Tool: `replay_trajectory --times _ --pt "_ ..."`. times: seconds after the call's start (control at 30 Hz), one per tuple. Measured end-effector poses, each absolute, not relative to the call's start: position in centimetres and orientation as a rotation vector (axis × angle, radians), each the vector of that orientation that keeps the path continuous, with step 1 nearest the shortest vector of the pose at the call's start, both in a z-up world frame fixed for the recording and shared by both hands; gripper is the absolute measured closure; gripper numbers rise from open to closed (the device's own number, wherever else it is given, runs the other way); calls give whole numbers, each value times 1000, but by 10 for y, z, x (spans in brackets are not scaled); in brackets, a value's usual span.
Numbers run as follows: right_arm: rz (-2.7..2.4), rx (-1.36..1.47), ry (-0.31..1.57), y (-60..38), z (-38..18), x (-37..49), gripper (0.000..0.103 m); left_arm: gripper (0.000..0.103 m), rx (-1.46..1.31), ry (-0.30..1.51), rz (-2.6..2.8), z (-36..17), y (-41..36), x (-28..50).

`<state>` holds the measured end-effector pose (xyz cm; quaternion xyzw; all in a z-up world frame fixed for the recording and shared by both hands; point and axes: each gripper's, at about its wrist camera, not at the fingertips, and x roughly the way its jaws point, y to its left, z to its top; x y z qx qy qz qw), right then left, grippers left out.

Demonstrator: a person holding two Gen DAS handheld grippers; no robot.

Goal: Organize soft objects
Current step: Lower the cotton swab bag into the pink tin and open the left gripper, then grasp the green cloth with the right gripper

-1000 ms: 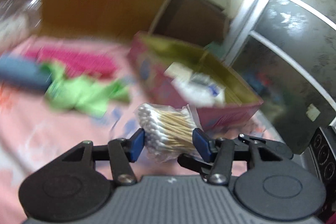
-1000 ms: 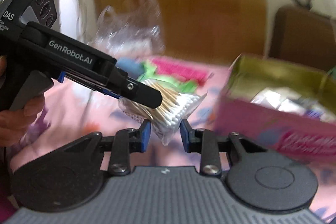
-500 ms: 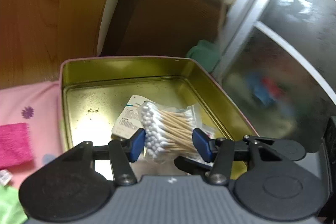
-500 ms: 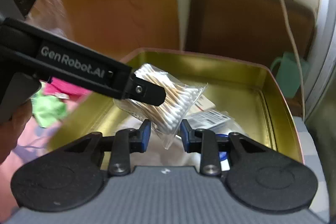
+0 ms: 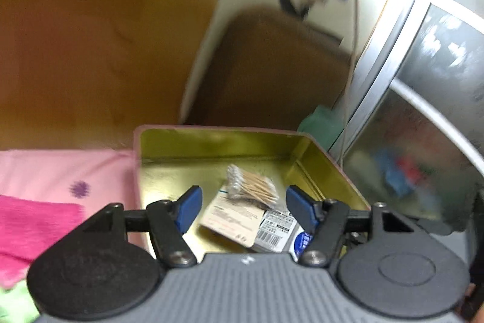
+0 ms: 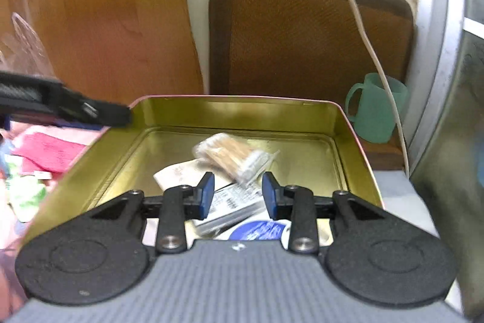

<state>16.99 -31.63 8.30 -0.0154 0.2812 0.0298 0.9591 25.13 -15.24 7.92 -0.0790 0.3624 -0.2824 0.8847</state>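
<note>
We see the left gripper [image 5: 241, 203] with its fingers [image 5: 189, 206] spread wide and holding nothing; the bag of cotton swabs [image 5: 250, 184] lies beyond them inside the tin [image 5: 211, 143], on top of paper packets [image 5: 231, 218]. The right gripper [image 6: 238, 195] also has its fingers apart and bare, the clear, crinkled bag with wooden sticks and white tips just past them.

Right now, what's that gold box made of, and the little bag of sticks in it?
The gold box looks like thin metal, a tin: shiny yellow walls with glare and a rolled rim. The bag of sticks seems to be clear crinkly plastic holding cotton swabs, with pale wood-coloured stems and white fluffy tips.
</note>
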Motion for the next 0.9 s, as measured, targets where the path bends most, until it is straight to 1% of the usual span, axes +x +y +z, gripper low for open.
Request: replay_trajectory --times 0.13,0.3,0.43,0.5,0.53,0.57,0.63,0.67,0.7,0.83,0.9 --pt "133 -8 521 -299 94 132 65 38 -195 661 -595 104 -96 218" --pt "311 -19 490 -243 109 107 65 36 -208 577 -434 111 11 179" --pt "464 -59 503 -186 103 116 63 36 -253 619 -192 80 99 161" --pt "523 -76 526 -158 91 128 55 36 -272 657 -88 58 130 157" --pt "544 -89 547 -140 82 133 53 36 -285 671 -55 47 142 154" --pt "554 -96 566 -128 75 140 50 36 -303 680 -44 37 152 152" --pt "559 -107 629 -99 55 154 49 36 -333 687 -35 23 163 151" --pt "550 -119 650 -89 49 159 44 34 -343 684 -39 18 165 151" --pt "529 -136 670 -78 38 168 41 34 -351 679 -48 13 166 152" --pt "451 -187 708 -58 10 190 37 34 -316 623 -70 1 159 150" --pt "442 -199 715 -57 1 201 37 33 -328 608 -107 1 158 147"
